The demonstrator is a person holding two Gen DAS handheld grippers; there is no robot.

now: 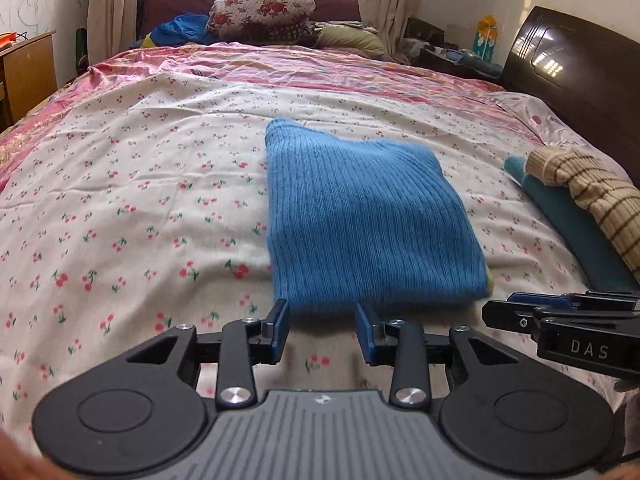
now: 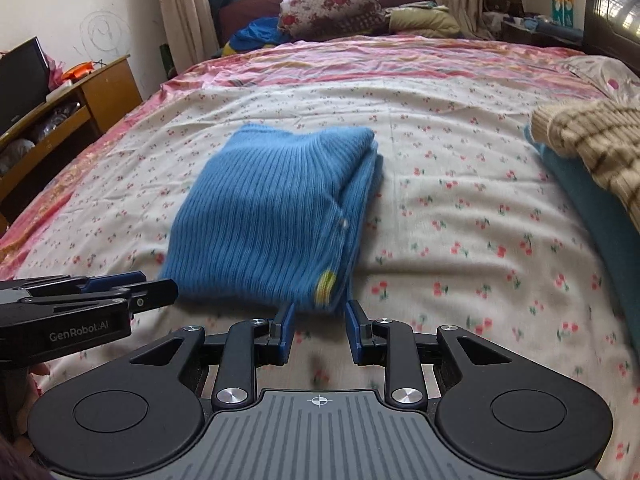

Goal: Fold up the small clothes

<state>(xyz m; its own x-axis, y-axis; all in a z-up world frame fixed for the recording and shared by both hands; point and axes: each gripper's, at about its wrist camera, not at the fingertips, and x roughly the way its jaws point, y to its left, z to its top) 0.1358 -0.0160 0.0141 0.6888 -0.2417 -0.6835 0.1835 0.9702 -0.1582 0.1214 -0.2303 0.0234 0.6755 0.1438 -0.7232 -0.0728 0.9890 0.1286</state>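
Observation:
A folded blue ribbed sweater [image 1: 368, 216] [image 2: 272, 216] lies flat on the cherry-print bed sheet [image 1: 140, 184]. My left gripper [image 1: 322, 308] stands at the sweater's near edge, jaws apart, with sheet showing between the blue pads [image 1: 282, 330]. My right gripper [image 2: 319, 308] is at the sweater's near right corner, where a yellow patch [image 2: 326, 282] shows. Its jaws are apart too, and the corner's tip reaches just between the fingertips. Each gripper shows from the side in the other's view: the right [image 1: 486, 314], the left [image 2: 174, 292].
To the right lies a beige striped knit [image 1: 592, 188] [image 2: 592, 136] on top of a teal garment [image 1: 576, 236] [image 2: 600, 208]. A dark headboard [image 1: 580, 72] rises behind them. A flowered quilt roll [image 1: 264, 10] sits at the bed's far end. A wooden desk [image 2: 80, 96] stands left.

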